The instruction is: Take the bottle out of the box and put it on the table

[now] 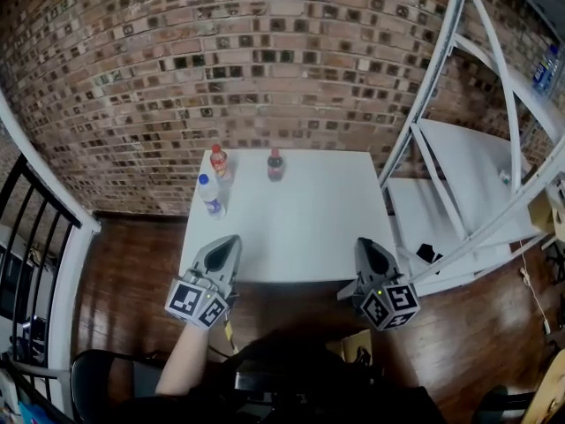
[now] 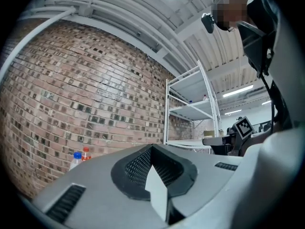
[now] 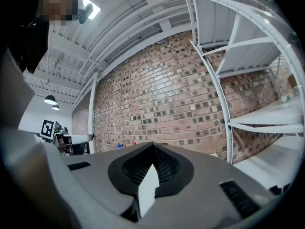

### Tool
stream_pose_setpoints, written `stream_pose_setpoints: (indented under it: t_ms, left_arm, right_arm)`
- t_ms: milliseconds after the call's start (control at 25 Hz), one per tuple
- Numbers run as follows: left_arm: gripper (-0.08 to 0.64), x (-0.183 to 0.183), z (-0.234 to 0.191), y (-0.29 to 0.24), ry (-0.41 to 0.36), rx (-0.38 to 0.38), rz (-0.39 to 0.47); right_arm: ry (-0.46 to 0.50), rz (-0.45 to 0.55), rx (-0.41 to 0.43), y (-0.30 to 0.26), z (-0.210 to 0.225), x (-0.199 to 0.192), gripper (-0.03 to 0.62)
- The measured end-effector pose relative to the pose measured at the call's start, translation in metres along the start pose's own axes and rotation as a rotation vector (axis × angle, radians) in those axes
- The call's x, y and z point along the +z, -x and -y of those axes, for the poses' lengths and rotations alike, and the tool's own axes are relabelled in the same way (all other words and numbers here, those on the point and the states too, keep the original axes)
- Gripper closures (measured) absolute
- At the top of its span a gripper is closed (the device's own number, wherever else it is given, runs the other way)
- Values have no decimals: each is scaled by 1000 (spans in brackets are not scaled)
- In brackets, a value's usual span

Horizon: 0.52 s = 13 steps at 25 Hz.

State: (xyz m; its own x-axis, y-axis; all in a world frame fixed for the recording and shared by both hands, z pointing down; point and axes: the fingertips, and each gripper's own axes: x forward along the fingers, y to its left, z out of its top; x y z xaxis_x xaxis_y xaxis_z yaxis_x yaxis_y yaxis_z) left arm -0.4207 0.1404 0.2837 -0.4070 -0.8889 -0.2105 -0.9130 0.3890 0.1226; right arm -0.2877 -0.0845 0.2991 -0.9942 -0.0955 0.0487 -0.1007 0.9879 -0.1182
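A white bench (image 1: 300,228) stands against a brick wall (image 1: 265,78) on a wooden floor. Three bottles stand upright at its far left end, their labels too small to read: a dark bottle (image 1: 275,163) by the far edge, an orange-capped bottle (image 1: 219,162) left of it, and a blue-capped bottle (image 1: 209,193) nearer. All are well apart from both claws. The left claw (image 1: 231,240) and right claw (image 1: 365,245) hover at the bench's near edge, jaws together, empty. A white shelving rack (image 1: 477,175) fills the right.

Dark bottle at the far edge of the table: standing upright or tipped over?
Upright: the dark bottle stands on its base on the table, red cap on top.
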Motion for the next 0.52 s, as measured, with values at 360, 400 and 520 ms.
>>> stream_pose_setpoints:
  t_ms: [360, 400, 520]
  left_arm:
    - [555, -6, 2, -5, -30, -3, -16]
    - [555, -6, 2, -6, -30, -4, -15]
    - [555, -5, 2, -9, -22, -2, -6]
  right_arm:
    - [15, 26, 7, -7, 2, 8, 592]
    - [18, 27, 9, -8, 2, 9, 592]
    - [26, 27, 14, -11, 4, 11, 592]
